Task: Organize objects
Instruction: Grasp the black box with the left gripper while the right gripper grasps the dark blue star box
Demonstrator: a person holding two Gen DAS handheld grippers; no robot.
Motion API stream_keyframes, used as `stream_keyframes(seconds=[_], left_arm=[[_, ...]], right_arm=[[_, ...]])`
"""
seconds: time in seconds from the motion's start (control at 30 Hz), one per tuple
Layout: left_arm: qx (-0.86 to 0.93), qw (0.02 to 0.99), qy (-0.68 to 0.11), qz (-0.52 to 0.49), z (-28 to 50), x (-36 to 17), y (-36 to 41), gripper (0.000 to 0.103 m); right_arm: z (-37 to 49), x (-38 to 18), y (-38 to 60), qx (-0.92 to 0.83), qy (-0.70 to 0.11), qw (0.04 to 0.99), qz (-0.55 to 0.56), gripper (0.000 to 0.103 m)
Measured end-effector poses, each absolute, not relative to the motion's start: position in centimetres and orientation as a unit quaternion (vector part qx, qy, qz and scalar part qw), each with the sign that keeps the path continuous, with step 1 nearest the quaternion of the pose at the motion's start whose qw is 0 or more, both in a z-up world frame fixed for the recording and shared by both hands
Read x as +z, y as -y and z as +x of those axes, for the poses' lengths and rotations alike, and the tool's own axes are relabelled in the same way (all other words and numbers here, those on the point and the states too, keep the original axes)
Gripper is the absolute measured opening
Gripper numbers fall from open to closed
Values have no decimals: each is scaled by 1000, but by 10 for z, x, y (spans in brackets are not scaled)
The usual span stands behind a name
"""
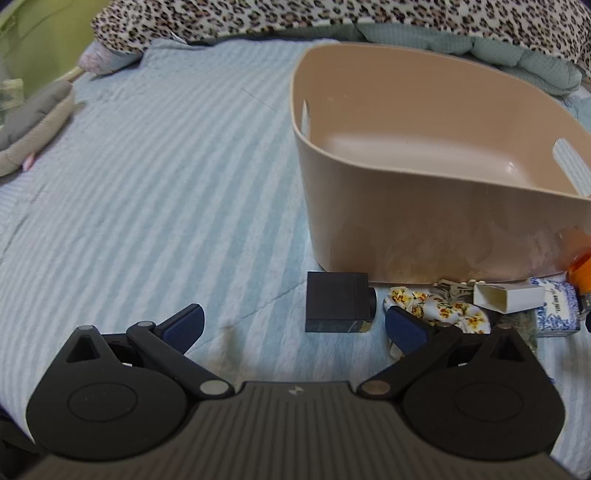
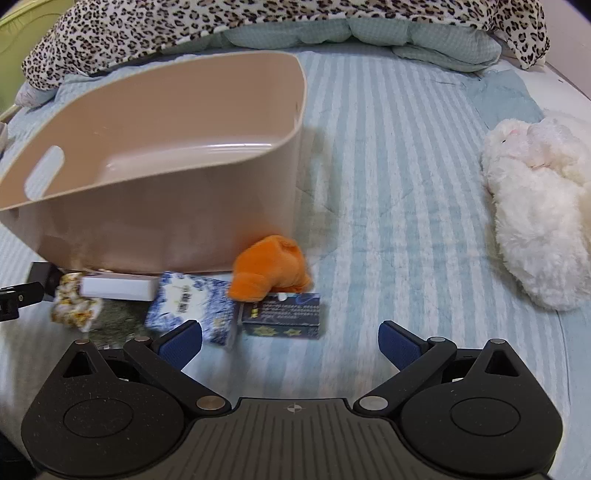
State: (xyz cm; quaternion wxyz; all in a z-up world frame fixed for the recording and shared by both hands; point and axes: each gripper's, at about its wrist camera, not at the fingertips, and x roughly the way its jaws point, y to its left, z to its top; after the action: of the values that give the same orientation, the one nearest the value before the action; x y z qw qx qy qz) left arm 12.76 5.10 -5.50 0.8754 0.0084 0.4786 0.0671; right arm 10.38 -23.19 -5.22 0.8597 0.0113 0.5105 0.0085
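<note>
An empty beige plastic bin (image 1: pixel 424 221) (image 2: pixel 155 221) stands on the striped bed. In front of it lie a black box (image 1: pixel 338 306), a floral scrunchie (image 1: pixel 436 306) (image 2: pixel 74 306), a white box (image 1: pixel 509 297) (image 2: pixel 118 288), a blue-and-white tissue pack (image 1: pixel 557 310) (image 2: pixel 192 306), an orange plush (image 2: pixel 273 267) and a dark blue card box (image 2: pixel 284 315). My left gripper (image 1: pixel 293 326) is open, just short of the black box. My right gripper (image 2: pixel 290 341) is open, just short of the dark blue box.
A leopard-print blanket (image 1: pixel 332 18) (image 2: pixel 258 22) and teal pillows (image 2: pixel 362 33) lie at the bed's head. A white plush (image 2: pixel 539 206) lies at the right, a grey plush (image 1: pixel 33 125) at the left. Keys (image 1: pixel 452 286) lie by the bin.
</note>
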Motion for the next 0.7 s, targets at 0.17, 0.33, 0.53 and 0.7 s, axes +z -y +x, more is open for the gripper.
stream_keyframes(seconds=[0.17, 0.33, 0.53, 0.7], left_arm=[[66, 871, -486, 13, 138, -71, -52, 103], [61, 866, -496, 2, 145, -86, -56, 103], [54, 867, -495, 6, 148, -91, -54, 103], [48, 868, -495, 3, 142, -88, -54, 99]], right_arm=[[118, -70, 237, 2, -527, 850, 22, 103], [127, -72, 237, -16, -521, 853, 19, 103], [132, -84, 243, -42, -533, 845, -13, 88], [135, -85, 247, -35, -526, 850, 6, 79]])
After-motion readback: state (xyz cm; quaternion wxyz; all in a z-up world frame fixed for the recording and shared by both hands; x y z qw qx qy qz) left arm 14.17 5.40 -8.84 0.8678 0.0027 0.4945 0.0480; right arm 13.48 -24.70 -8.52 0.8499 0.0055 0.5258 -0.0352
